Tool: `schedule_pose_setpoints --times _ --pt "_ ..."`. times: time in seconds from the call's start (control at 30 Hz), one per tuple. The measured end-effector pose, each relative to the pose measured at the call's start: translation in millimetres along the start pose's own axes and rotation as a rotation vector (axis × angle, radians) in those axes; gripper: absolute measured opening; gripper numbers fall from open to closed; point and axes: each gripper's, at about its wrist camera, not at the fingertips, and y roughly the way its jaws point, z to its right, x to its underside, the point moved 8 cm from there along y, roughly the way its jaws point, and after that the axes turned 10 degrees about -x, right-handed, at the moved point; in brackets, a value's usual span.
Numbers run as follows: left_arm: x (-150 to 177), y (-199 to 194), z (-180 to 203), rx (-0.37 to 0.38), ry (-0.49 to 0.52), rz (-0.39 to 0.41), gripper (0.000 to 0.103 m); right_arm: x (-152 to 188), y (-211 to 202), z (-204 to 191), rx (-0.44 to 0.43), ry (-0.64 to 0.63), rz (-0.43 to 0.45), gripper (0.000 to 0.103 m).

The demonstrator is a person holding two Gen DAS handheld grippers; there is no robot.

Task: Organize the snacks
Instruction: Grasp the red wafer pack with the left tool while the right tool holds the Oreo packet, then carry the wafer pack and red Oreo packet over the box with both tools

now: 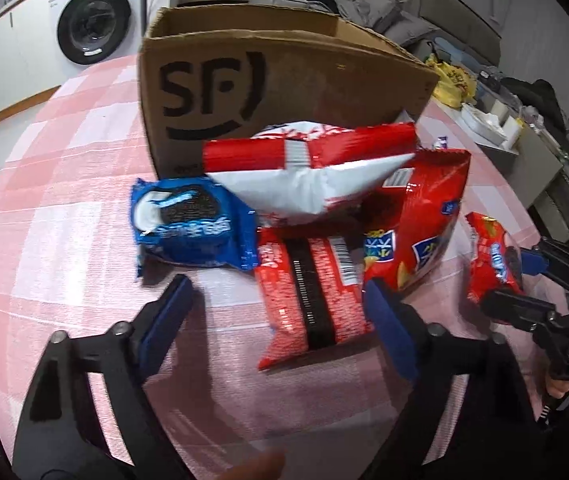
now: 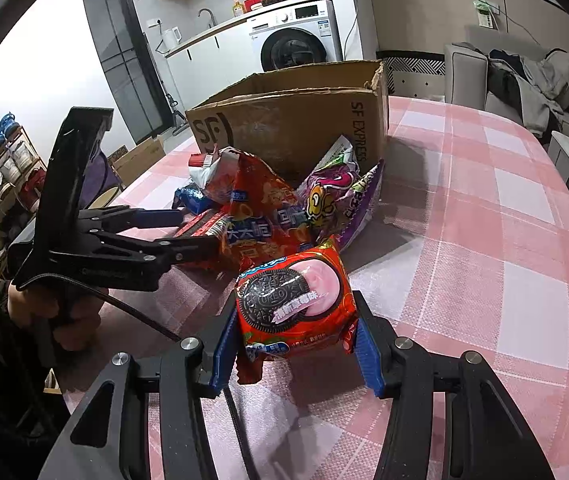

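My left gripper stands open over a red packet with a black stripe, which lies flat between its blue pads with a gap on the left side. Behind it are a blue Oreo pack, a red-and-white bag and a red chip bag, all piled against the SF cardboard box. My right gripper is shut on a red strawberry Oreo pack, held just above the table. A purple snack bag leans by the box.
A pink checked cloth covers the table. A washing machine and counter stand behind the box, a sofa with clothes at right, and a shoe rack at far left. A person's hand grips the left tool.
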Motion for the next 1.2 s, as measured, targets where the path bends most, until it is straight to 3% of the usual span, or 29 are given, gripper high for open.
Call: schedule_pose_setpoints --times 0.23,0.3,0.8,1.2 --pt "1 -1 17 0.041 0.051 0.000 0.047 0 1 1 0.002 0.004 -0.002 0.052" --pt "3 -3 21 0.048 0.061 0.003 0.043 0 1 1 0.002 0.003 -0.002 0.052" --pt "17 -26 17 0.061 0.047 0.042 0.041 -3 -8 -3 0.007 -0.006 0.040 0.052" --pt "21 -76 3 0.064 0.023 0.123 0.041 -21 -28 -12 0.038 -0.016 0.103 0.052"
